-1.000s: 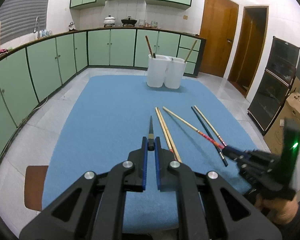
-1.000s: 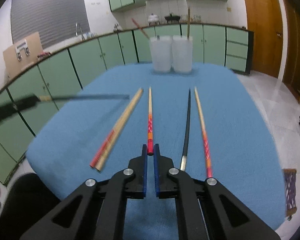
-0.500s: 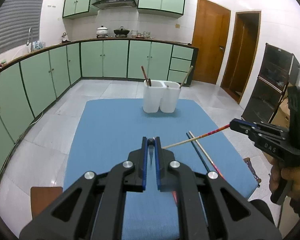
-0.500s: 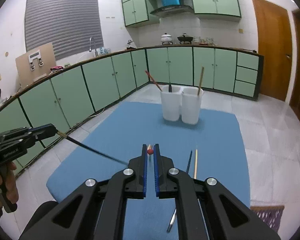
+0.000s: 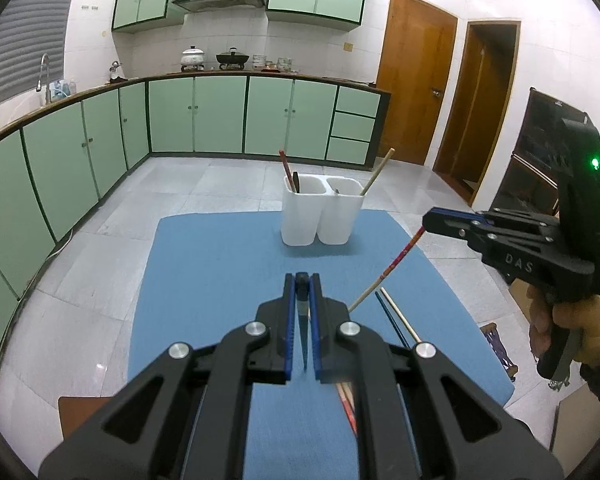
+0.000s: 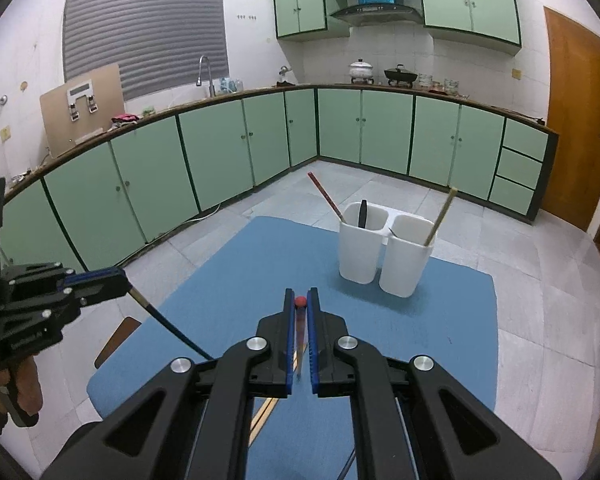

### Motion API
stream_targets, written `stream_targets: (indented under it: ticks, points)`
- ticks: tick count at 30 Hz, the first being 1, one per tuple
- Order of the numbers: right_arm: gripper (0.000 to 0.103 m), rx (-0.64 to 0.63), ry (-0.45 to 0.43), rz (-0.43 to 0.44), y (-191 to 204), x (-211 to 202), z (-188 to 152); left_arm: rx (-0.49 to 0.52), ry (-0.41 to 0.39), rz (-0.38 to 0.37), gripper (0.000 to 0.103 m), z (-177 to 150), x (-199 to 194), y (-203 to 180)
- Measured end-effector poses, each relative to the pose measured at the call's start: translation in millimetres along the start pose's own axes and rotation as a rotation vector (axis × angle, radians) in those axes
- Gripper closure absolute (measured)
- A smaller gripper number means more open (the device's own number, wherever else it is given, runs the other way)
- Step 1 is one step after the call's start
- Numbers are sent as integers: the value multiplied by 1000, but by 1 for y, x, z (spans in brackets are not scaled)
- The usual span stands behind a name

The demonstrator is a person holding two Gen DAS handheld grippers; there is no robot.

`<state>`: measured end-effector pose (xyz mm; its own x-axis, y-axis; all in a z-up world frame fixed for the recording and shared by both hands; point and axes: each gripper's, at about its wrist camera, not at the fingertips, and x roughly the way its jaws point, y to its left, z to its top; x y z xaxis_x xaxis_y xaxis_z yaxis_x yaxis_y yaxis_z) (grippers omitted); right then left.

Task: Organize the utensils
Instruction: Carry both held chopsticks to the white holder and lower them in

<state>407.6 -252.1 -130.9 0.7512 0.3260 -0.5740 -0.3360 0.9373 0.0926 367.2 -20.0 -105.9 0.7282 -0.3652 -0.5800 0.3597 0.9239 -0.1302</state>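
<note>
Both grippers are up off the blue mat [image 5: 220, 264] w/ a chopstick each, so the step in hand looks like carrying them over to the white twin-cup holder [image 5: 322, 216] at the mat's far end and dropping them in.

Left gripper [image 5: 302, 280]: jaws clenched on a dark chopstick [image 6: 168, 326], pinched near one end; the rest hangs down and toward the person, away from the holder. Right gripper [image 6: 300, 302]: jaws clenched on a red-banded pale chopstick [image 5: 384, 276], red end at the pads, pale tip slanting down toward the mat on the near side of the holder.

To do it well, I'd say: swing each stick closer to vertical before it gets to the holder, bring the free tip over a cup mouth, lower until the tip is well inside, only then let go. Go one hand at a time, since the two sticks could cross above the cups. Mind the sticks already in there: a red one and a dark one in the left cup, a pale one leaning out of the right cup. A knock could tip the light holder.

Still lying on the mat, nearer the person than the holder: a blue and a pale chopstick [image 5: 396, 316] side by side, plus a couple more half hidden under the grippers.
</note>
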Motion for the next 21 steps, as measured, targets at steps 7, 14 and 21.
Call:
stream_targets:
  ticks: [7, 14, 21]
  points:
    - [97, 23, 13, 15, -12, 6, 18, 13, -3, -5, 97, 12, 5, 0]
    - [97, -7, 2, -4, -17, -8, 50, 36, -33, -18, 97, 47, 3, -6]
    - [97, -31, -12, -39, -24, -17, 97, 53, -76, -34, 97, 109, 9, -14]
